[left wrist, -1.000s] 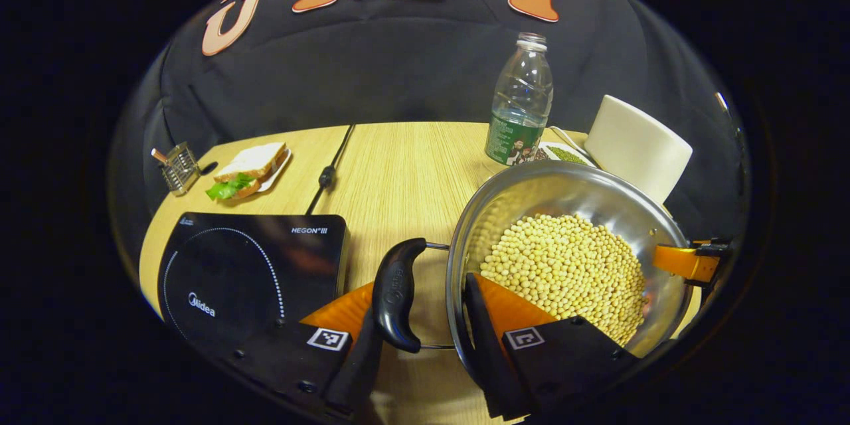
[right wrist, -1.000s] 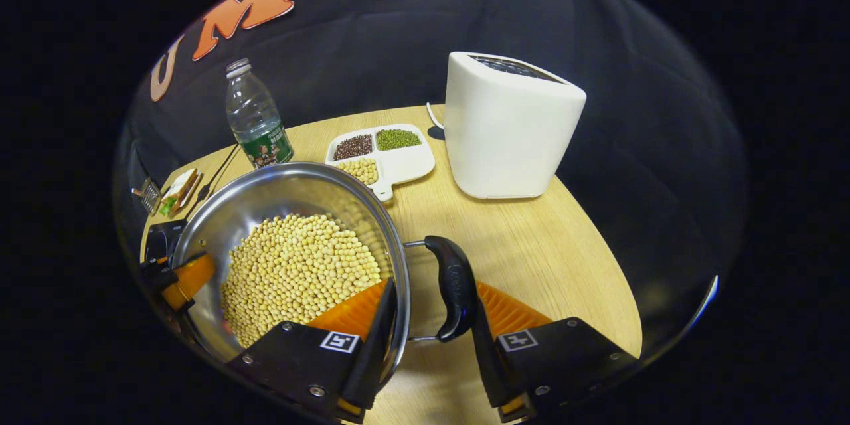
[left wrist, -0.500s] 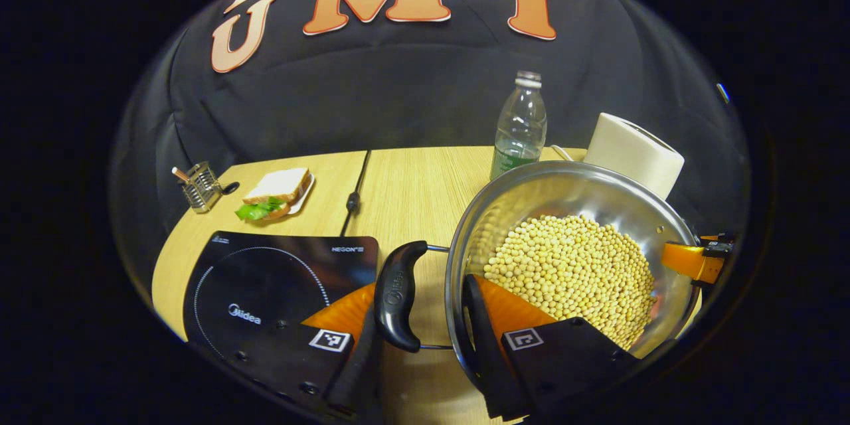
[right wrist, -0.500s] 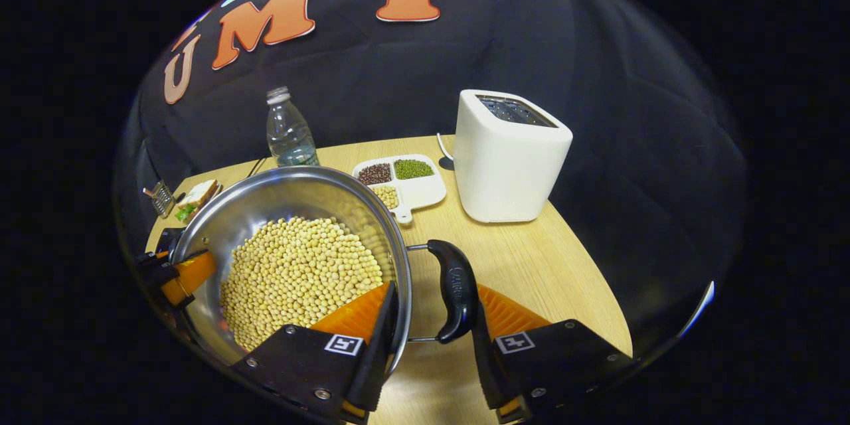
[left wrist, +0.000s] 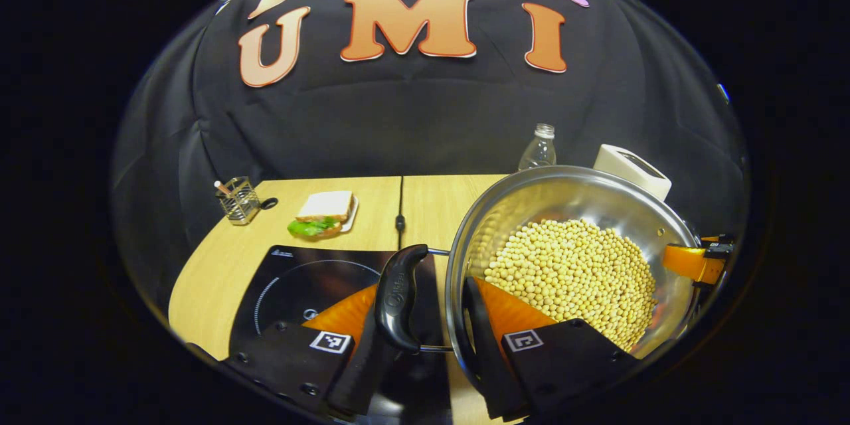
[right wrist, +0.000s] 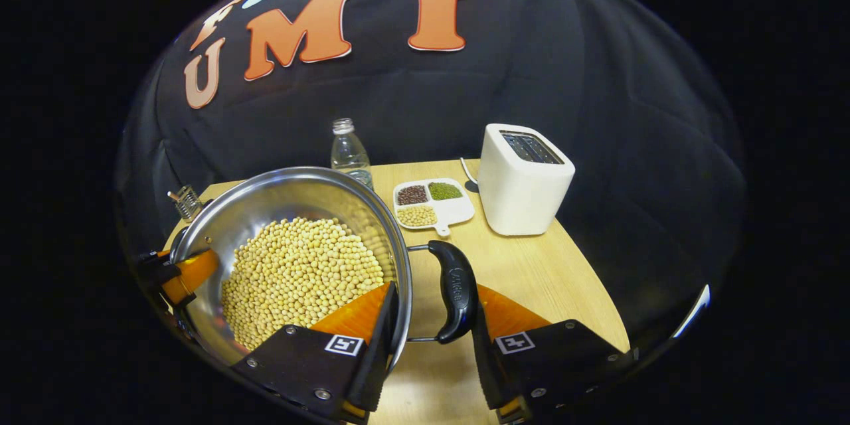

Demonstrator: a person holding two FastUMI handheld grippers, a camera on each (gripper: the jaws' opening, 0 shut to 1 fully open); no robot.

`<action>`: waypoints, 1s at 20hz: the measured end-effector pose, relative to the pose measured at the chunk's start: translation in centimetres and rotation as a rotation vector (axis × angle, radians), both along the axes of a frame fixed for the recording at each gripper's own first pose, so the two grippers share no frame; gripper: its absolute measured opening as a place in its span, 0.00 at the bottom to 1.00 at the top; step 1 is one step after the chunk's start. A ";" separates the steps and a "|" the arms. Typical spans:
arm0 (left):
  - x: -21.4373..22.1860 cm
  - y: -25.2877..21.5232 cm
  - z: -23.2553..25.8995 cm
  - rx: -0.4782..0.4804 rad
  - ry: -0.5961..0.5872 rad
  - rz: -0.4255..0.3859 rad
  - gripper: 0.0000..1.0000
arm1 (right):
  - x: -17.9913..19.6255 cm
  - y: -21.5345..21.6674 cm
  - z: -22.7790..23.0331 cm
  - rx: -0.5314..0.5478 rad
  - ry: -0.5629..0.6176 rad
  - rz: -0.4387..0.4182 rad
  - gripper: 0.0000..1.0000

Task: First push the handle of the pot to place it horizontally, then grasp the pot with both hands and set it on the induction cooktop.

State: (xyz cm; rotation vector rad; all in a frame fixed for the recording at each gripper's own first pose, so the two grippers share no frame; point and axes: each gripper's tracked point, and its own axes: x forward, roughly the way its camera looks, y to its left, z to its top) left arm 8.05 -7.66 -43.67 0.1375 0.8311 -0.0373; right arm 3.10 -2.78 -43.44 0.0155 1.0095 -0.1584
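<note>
Pot: the steel pot (left wrist: 571, 196) is up off the desk (right wrist: 531, 265), carried between both claws, loaded with pale yellow beans (left wrist: 574, 272).
Left claw: the left claw (left wrist: 425, 345) is clenched across the pot's rim, one finger behind the black left handle (left wrist: 397, 295), the other inside the wall against the beans.
Right claw: same picture on the far side, the right claw (right wrist: 428, 345) is clamped there, one finger inside the rim, the other pressed behind the black right handle (right wrist: 455, 292).
Handles: both lie level, sticking out sideways from the rim.
Induction cooktop: the black induction cooktop (left wrist: 299, 279) sits on the desk below the left handle; the pot's left edge hangs above its right side, and whether they touch I cannot tell.
Back of desk: a clear bottle (right wrist: 348, 149) stands behind the pot, a white toaster (right wrist: 524, 179) to its right, and just beside that a white divided tray of beans (right wrist: 431, 202).
Left end of desk: a sandwich on a plate (left wrist: 322, 212), and a small wire holder (left wrist: 239, 199) near it.
</note>
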 end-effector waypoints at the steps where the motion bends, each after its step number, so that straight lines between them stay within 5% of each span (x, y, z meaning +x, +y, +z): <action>1: -0.2 0.8 0.7 0.005 -0.007 0.007 0.67 | -0.1 0.8 0.3 0.006 0.000 0.007 0.58; 20: -1.6 17.5 6.2 0.081 -0.047 0.134 0.69 | 1.3 17.6 2.2 0.062 -0.016 0.156 0.58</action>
